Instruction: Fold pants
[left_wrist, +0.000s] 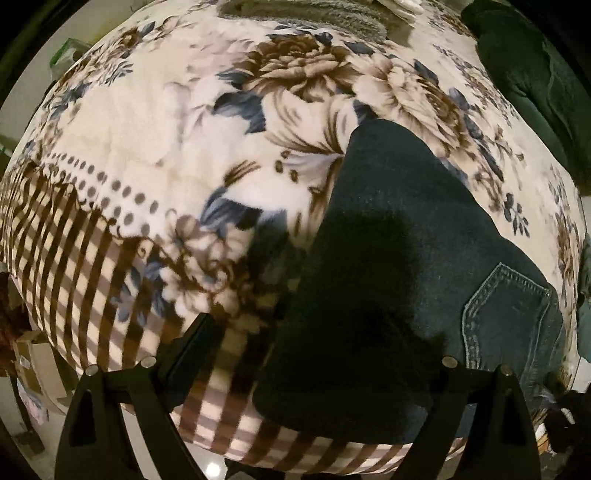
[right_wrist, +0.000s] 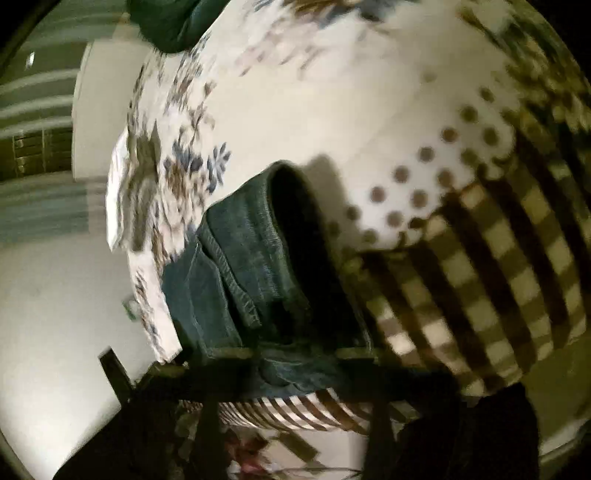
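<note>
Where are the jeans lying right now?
The jeans lie folded on the flowered blanket, near its checked edge, lower right in the left view.

Blurred view: dark jeans (right_wrist: 255, 258) lie folded on a floral blanket (right_wrist: 332, 103), the right gripper (right_wrist: 295, 354) touching them.

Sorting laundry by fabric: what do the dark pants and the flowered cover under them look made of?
The dark blue pants look like denim: matte weave, pale contrast stitching round a back pocket. The cream floral blanket seems plush fleece, soft and fuzzy, though blur leaves that open.
</note>
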